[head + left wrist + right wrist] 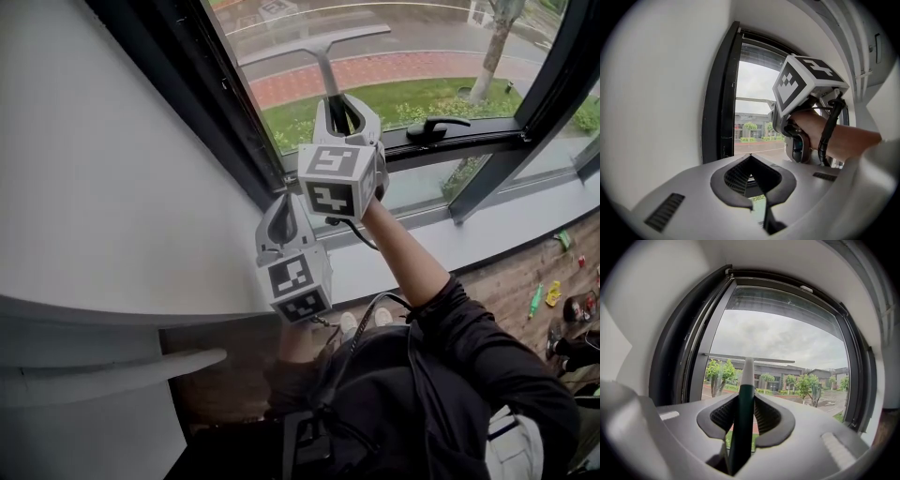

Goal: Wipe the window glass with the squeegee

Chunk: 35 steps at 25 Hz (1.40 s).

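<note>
My right gripper [343,111] is raised in front of the window glass [403,56] and is shut on the squeegee's dark green handle [742,427]. A grey neck [325,67] runs up to the level blade [314,43], which lies at the pane; actual contact cannot be told. In the right gripper view the blade [749,359] crosses the left part of the glass [787,333], beyond my right gripper [744,401]. My left gripper [284,220] hangs lower and to the left, near the black frame, shut on nothing. In its own view my left gripper [750,157] faces the frame.
A thick black window frame [178,75] borders the pane on the left. A black window handle [436,125] sits on the lower rail to the right. A white wall [103,169] fills the left. A pale sill [487,230] runs below, above a wooden floor [525,272] with small items.
</note>
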Available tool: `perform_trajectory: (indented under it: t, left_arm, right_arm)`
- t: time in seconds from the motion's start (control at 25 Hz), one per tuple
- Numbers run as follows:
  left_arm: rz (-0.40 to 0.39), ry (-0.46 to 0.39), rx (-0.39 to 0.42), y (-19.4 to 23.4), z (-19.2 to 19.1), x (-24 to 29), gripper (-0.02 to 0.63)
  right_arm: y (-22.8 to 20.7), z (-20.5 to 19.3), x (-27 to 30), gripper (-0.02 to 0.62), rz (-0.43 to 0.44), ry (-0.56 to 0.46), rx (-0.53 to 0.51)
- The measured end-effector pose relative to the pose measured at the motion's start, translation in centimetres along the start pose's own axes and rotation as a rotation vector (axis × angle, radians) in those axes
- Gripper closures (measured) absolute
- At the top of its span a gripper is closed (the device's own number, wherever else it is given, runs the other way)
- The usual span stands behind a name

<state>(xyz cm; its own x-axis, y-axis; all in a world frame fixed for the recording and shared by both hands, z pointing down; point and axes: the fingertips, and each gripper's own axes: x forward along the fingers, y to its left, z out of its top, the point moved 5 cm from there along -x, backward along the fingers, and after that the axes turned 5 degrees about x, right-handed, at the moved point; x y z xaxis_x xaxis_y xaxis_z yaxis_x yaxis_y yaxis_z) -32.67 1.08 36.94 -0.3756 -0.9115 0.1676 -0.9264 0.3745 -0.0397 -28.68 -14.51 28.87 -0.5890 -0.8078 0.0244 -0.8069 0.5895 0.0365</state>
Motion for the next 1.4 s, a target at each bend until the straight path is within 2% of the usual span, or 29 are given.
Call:
perform_trajectory:
  t: [0.64,0.84,1.08,1.4]
  left_arm:
    - [0.013,0.032,0.022,0.1,-1.4,-0.4,0.607]
    - [-0.001,0.044,-0.01,0.0,-1.4,-0.5,0.607]
    - [0.001,0.064,0.022,0.2,-2.2,-0.3,0.607]
    - [0.0,0.09,0.014,0.2,-3.2,0.0,0.607]
  right_arm:
    - [0.0,-4.4,-0.6,0.502,0.007,0.101,-0.002]
    - [0.1,-5.5,-0.7,0.502,0.002,0.124,-0.005]
    - [0.2,-7.0,-0.8,0.502,0.0,0.155,-0.011]
    - [0.0,-9.0,-0.9,0.502,-0.005,0.2,-0.013]
